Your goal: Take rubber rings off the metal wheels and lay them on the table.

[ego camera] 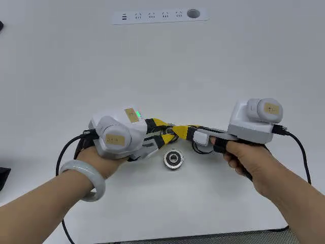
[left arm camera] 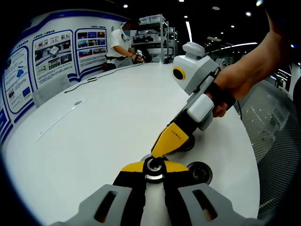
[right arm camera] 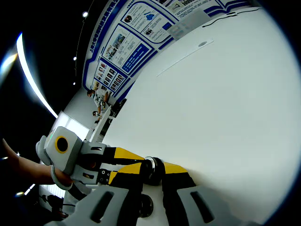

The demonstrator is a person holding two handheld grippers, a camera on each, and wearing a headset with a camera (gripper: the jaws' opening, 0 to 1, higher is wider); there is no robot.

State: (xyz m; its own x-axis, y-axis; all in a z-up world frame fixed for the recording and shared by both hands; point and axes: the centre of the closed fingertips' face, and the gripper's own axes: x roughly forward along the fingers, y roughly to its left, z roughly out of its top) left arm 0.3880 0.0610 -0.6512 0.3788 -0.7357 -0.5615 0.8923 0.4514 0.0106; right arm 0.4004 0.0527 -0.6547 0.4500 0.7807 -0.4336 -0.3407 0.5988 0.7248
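A small metal wheel (left arm camera: 154, 168) with a black rubber ring (right arm camera: 157, 170) hangs above the white table between both grippers. My left gripper (left arm camera: 153, 167) is shut on the wheel from one side. Opposite it, my right gripper (right arm camera: 156, 170) is shut on the wheel's rubber ring. In the head view the left gripper (ego camera: 169, 134) and right gripper (ego camera: 179, 131) meet tip to tip at the centre, hiding the held wheel. A second wheel (ego camera: 173, 159) with its ring on lies flat on the table just below them, also seen as the second wheel (left arm camera: 200, 172).
A dark ring-shaped piece (ego camera: 202, 148) lies under the right gripper's body. A white power strip (ego camera: 160, 15) sits at the far edge of the table (ego camera: 152, 76). Black cables (ego camera: 299, 147) trail off both grippers. The table's near edge runs along the bottom right.
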